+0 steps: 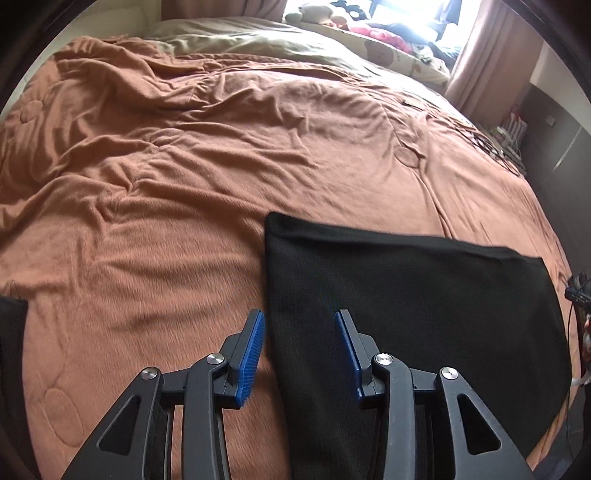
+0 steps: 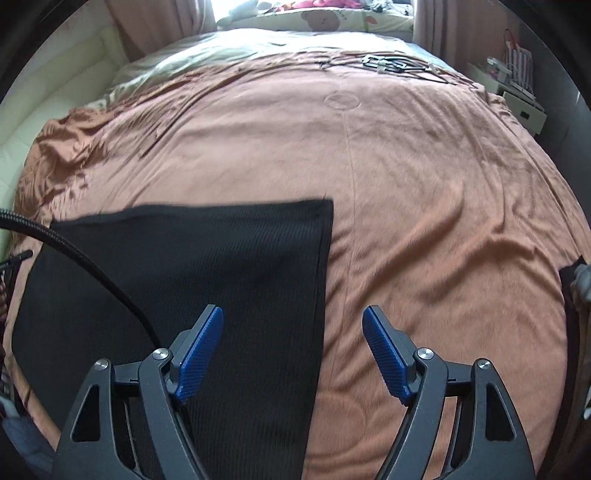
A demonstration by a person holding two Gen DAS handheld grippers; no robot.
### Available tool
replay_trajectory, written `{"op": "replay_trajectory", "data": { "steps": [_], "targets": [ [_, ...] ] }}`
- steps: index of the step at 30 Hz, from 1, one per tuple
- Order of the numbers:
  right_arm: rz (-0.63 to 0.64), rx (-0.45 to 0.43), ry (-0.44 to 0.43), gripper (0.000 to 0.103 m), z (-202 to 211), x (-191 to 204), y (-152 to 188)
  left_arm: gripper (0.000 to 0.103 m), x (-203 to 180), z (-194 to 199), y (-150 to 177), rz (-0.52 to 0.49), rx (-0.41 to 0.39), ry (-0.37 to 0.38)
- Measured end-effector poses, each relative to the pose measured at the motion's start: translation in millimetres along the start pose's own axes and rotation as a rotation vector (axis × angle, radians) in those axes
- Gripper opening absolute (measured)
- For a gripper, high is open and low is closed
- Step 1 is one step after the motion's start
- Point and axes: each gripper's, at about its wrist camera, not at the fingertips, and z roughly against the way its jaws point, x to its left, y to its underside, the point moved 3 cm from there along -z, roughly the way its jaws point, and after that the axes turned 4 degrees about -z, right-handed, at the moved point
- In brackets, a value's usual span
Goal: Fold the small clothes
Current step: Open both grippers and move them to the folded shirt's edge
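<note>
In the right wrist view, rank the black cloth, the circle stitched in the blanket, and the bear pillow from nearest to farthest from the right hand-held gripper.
1. Black cloth: left, under the right hand-held gripper.
2. Stitched circle: middle of the blanket.
3. Bear pillow: top, by the window.

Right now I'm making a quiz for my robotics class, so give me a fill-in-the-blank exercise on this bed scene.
1. The black garment lies flat on a bedspread whose colour is ____.
2. The pads on both grippers are coloured ____.
3. The jaws of the right gripper stand ____, with nothing pinched between them.
4. In the left wrist view the left gripper straddles the garment's ____ edge.

Missing words: orange-brown; blue; open; left
</note>
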Motion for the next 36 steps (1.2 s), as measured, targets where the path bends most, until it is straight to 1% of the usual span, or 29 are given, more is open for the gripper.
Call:
{"op": "replay_trajectory", "data": {
  "steps": [3,6,11,14,17,20,24,27,29,32,36],
  "targets": [
    [0.005,0.036,0.002,0.077,8.6,1.6,13.4,0.042,-11.1,10.4,16.6,-0.027,0.009,-0.006],
    [0.031,0.064,0.026,0.077,14.4,3.4,29.4,0.042,-18.6,20.2,33.3,-0.041,0.021,-0.019],
    [0.025,0.114,0.057,0.077,18.2,0.4,53.0,0.042,-26.7,24.6,65.6,-0.056,0.072,-0.052],
    [0.024,0.114,0.057,0.077,24.5,0.1,67.5,0.042,-27.7,24.3,86.4,-0.071,0.112,-0.102],
    [0.027,0.115,0.064,0.077,33.0,-3.3,82.2,0.042,-24.0,29.4,105.3,-0.075,0.143,-0.13],
    [0.022,0.113,0.062,0.077,42.6,-6.3,95.9,0.042,-18.4,41.1,120.3,-0.064,0.146,-0.149],
    [0.011,0.116,0.059,0.077,55.3,-10.8,117.4,0.042,-14.4,52.1,137.4,-0.037,0.158,-0.137],
    [0.023,0.119,0.076,0.077,62.3,-10.9,134.9,0.042,-17.7,61.3,152.4,-0.036,0.156,-0.142],
    [0.027,0.121,0.081,0.077,66.8,-12.2,145.1,0.042,-20.0,65.6,163.9,-0.043,0.169,-0.148],
    [0.014,0.111,0.084,0.077,76.6,-16.5,158.5,0.042,-22.9,72.6,178.4,-0.051,0.17,-0.154],
    [-0.017,0.084,0.064,0.077,92.6,-23.4,171.7,0.042,-23.4,85.2,188.5,-0.042,0.164,-0.165]
  ]
}}
